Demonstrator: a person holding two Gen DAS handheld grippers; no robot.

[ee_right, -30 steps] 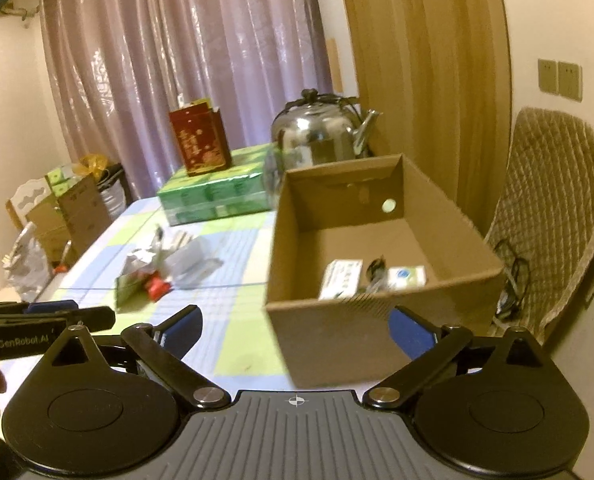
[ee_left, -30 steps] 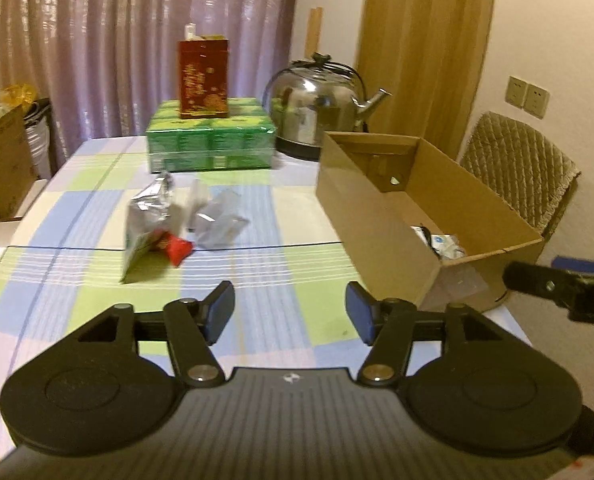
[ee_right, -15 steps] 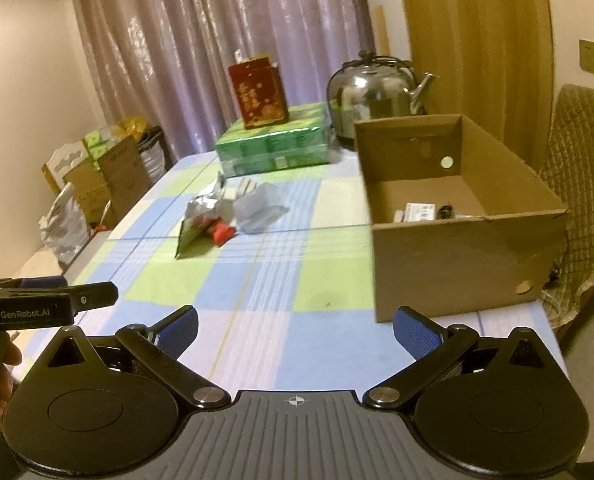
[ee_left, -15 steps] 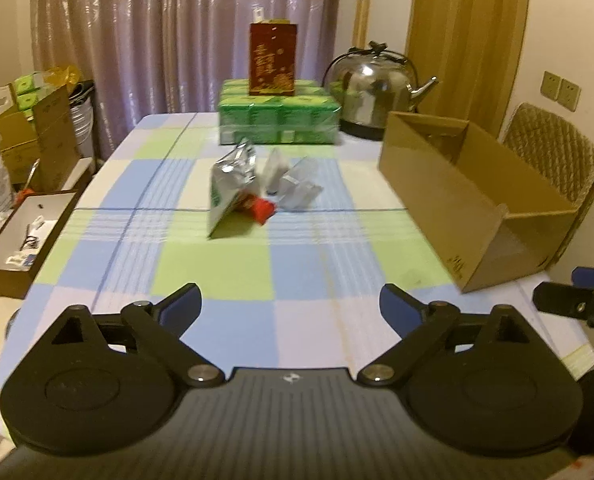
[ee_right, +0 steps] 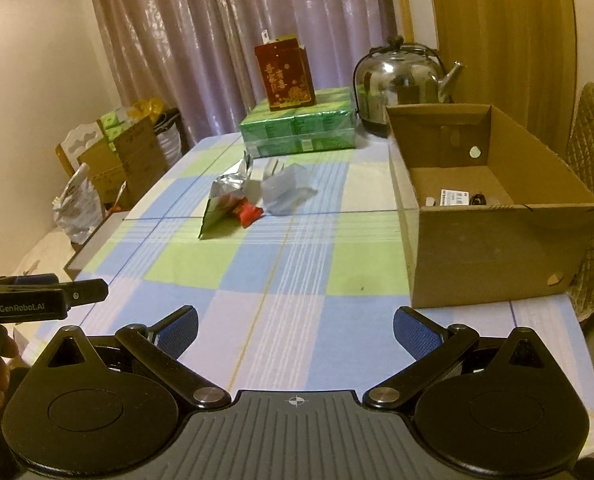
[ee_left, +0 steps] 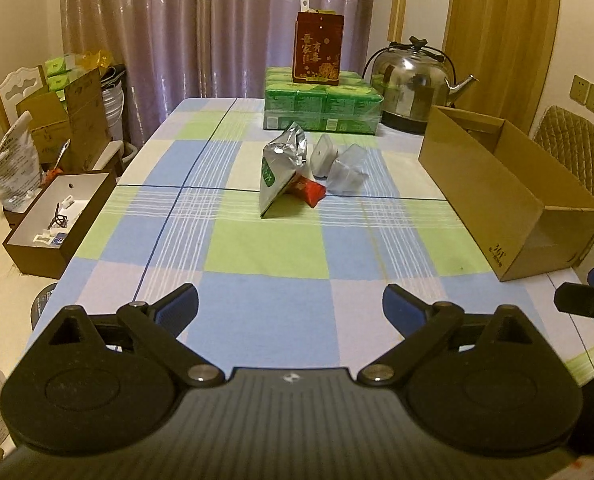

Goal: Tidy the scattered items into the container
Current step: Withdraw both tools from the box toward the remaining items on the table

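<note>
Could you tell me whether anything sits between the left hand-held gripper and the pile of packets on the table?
Nothing visible does. The left hand-held gripper is open, and only bare checked tablecloth lies between it and the silver pouch and red packet.

**Table layout, wrist views**

Mid-table lies a cluster: foil pouch point(ee_left: 281, 168), small wrapped packet point(ee_left: 311, 192) touching its right base, two clear bags point(ee_left: 347, 170) just to the right. Cardboard box point(ee_left: 493, 188) stands along the right edge, small items inside point(ee_right: 455, 198). Behind the cluster, stacked packs point(ee_left: 323, 106) carry an upright carton point(ee_left: 317, 53); kettle point(ee_left: 413, 84) to their right.
</note>
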